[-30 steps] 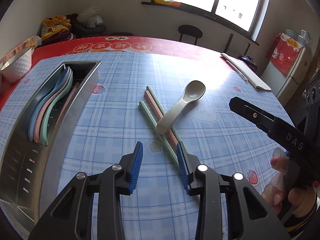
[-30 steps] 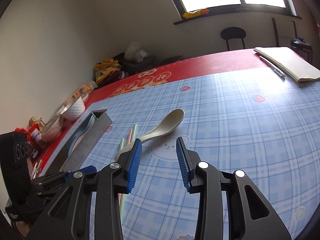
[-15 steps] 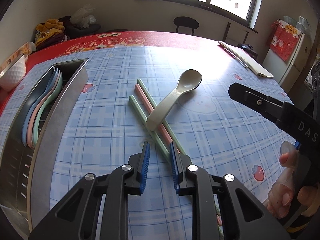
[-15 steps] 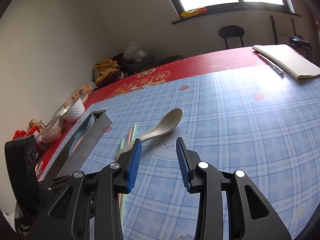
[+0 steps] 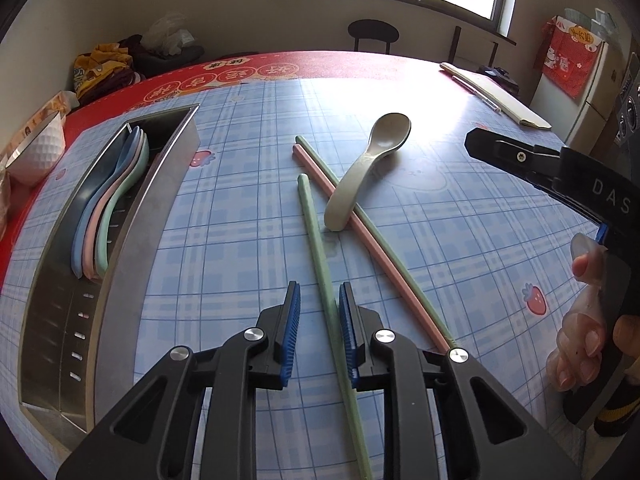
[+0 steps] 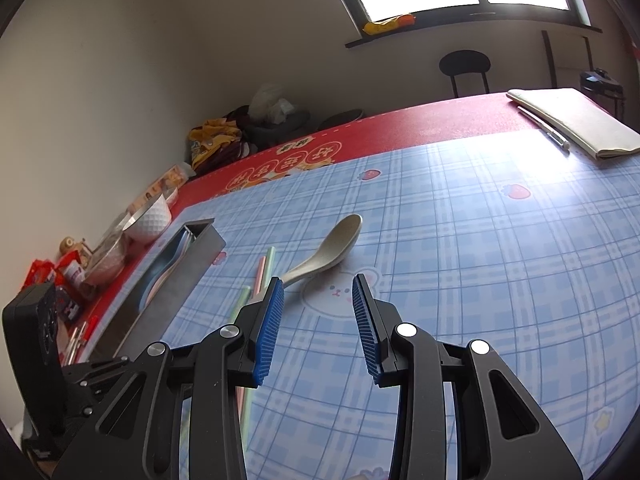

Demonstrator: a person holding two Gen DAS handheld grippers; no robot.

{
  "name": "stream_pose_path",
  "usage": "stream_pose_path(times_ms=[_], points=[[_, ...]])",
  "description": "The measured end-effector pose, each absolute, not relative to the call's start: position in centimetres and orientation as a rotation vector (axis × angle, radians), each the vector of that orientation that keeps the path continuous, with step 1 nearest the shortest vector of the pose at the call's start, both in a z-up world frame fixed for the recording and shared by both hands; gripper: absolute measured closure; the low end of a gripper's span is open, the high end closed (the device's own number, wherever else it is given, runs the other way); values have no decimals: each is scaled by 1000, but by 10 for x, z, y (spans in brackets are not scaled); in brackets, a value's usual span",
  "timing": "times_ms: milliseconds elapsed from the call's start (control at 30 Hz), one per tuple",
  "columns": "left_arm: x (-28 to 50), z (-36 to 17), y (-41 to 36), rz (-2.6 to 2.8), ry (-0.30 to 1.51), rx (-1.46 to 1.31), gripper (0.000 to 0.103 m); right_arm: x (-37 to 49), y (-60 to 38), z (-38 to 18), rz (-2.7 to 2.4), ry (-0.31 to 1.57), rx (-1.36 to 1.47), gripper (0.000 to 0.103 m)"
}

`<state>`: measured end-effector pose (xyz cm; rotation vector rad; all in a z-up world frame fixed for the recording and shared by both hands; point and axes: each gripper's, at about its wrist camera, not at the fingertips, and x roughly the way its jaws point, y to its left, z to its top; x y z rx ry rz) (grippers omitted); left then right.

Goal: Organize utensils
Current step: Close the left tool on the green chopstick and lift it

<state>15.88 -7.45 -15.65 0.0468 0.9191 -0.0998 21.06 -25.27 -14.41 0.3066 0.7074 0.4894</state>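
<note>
My left gripper (image 5: 319, 300) straddles a pale green chopstick (image 5: 312, 232) on the blue checked tablecloth. Its jaws are narrow: the stick lies close to the right pad, with a gap to the left pad. Beyond it, a pink chopstick (image 5: 394, 276) and a second green one lie side by side. The handle of a beige spoon (image 5: 372, 160) rests across them. A steel holder (image 5: 132, 232) at the left has blue, pink and green spoons (image 5: 108, 208) in it. My right gripper (image 6: 318, 284) is open and empty above the cloth, just short of the beige spoon (image 6: 324, 256).
A white bowl (image 5: 38, 152) and snack bags (image 5: 104, 72) sit at the table's far left. A folded cream cloth with a pen (image 5: 496, 96) lies at the far right. A hand (image 5: 580, 332) holds the right gripper at the right edge. A chair (image 5: 372, 34) stands behind the table.
My left gripper's jaws narrowed and it moved over the nearest green chopstick, which now sits between them and angles away from the pink one. The right gripper stayed still.
</note>
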Motion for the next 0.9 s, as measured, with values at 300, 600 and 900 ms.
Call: stream_pose_path(times_ms=[300, 600, 900], points=[[160, -156, -73, -133, 902, 44, 90, 210, -254, -144, 493, 709, 317, 67], [163, -157, -64, -143, 897, -22, 97, 209, -254, -145, 495, 713, 320, 67], [148, -146, -53, -86, 799, -82, 97, 210, -249, -144, 513, 717, 301, 67]])
